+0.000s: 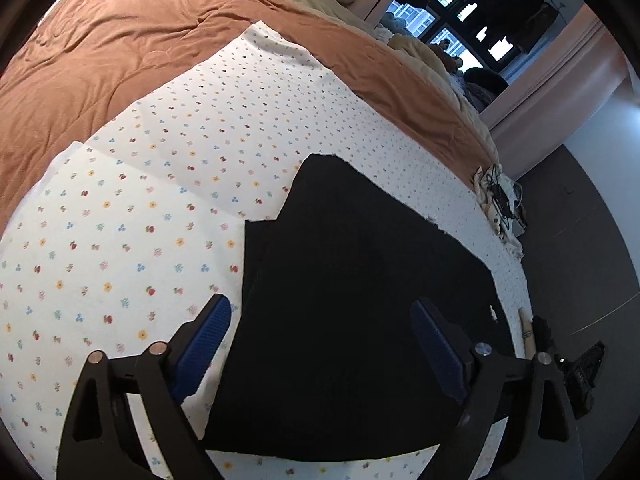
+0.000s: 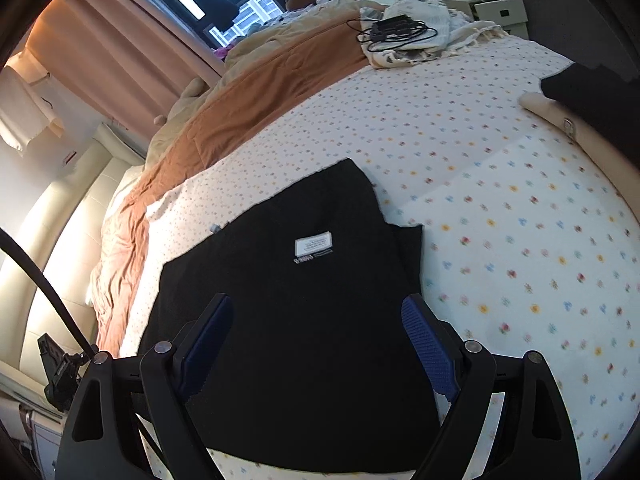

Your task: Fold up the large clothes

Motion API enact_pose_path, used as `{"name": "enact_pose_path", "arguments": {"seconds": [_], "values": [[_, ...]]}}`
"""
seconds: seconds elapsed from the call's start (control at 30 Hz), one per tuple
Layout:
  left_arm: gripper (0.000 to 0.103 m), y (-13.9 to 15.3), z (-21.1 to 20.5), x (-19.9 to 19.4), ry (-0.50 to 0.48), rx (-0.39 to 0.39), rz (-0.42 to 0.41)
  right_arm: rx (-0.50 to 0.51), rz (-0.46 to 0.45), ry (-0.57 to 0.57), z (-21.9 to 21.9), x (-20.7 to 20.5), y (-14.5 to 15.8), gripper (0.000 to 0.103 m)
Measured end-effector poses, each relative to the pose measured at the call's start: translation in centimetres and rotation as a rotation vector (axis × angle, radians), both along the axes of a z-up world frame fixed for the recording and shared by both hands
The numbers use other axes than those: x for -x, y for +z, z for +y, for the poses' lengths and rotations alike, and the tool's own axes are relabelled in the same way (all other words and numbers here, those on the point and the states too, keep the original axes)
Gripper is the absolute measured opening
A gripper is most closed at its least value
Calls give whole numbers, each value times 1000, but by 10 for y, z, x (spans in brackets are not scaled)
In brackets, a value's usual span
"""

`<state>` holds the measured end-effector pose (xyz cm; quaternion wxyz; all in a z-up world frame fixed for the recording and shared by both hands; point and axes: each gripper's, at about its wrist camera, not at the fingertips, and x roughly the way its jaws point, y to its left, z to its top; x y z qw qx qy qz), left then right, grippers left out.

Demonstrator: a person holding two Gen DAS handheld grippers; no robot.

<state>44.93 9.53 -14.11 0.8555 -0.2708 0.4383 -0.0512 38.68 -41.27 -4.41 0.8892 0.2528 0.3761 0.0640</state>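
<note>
Black garment (image 2: 296, 312) lies folded, lower edge hidden behind both wide-open, empty hand-held grippers (image 1: 320, 344) (image 2: 318, 340).

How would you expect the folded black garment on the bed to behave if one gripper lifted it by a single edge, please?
The black garment would probably droop and unfold: it lies limp in soft flat layers on the flowered sheet. It looks light, as the sheet barely dents around it. Pushing would likely bunch it rather than slide it, cloth on cloth.
</note>
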Motion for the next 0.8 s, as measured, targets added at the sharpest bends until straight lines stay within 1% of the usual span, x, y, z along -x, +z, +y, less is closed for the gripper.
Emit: {"name": "enact_pose_path", "arguments": {"seconds": [0.03, 0.1, 0.13, 0.17, 0.2, 0.27, 0.3, 0.33, 0.37, 0.4, 0.43, 0.47, 0.5, 0.57, 0.67, 0.8], "values": [[86, -4, -2, 3, -11, -25, 9, 5, 11, -7, -3, 7, -3, 85], [84, -13, -8, 11, -35, -104, 28, 6, 20, -11, -5, 16, -7, 85], [78, -18, -9, 14, -45, -130, 41, 7, 27, -16, -7, 20, -9, 85], [72, -24, -9, 16, -52, -135, 56, 6, 35, -20, -10, 25, -12, 85], [70, -29, -7, 18, -53, -126, 67, 4, 43, -23, -12, 30, -16, 85], [69, -37, -2, 23, -43, -101, 77, 2, 60, -20, -14, 36, -21, 78], [69, -39, -1, 25, -39, -96, 77, 2, 71, -15, -13, 38, -24, 77], [69, -41, -1, 27, -38, -92, 77, 4, 80, -7, -13, 41, -28, 72], [65, -43, 0, 28, -43, -83, 76, -12, 73, -4, -11, 41, -30, 65], [60, -44, 0, 28, -48, -73, 75, -14, 78, 5, -11, 43, -32, 61], [56, -46, 0, 28, -52, -61, 80, -18, 81, 13, -10, 43, -34, 52], [52, -49, 1, 28, -51, -52, 85, -23, 85, 22, -9, 44, -36, 40], [48, -51, 0, 27, -51, -46, 88, -22, 87, 27, -8, 45, -37, 35], [25, -59, -1, 27, -59, -47, 118, 4, 90, 20, -9, 47, -39, 20], [17, -63, -4, 35, -73, -43, 119, 14, 85, 20, -11, 55, -41, 15], [15, -65, -7, 49, -83, -30, 141, 29, 106, 28, -8, 65, -50, 14]]}}
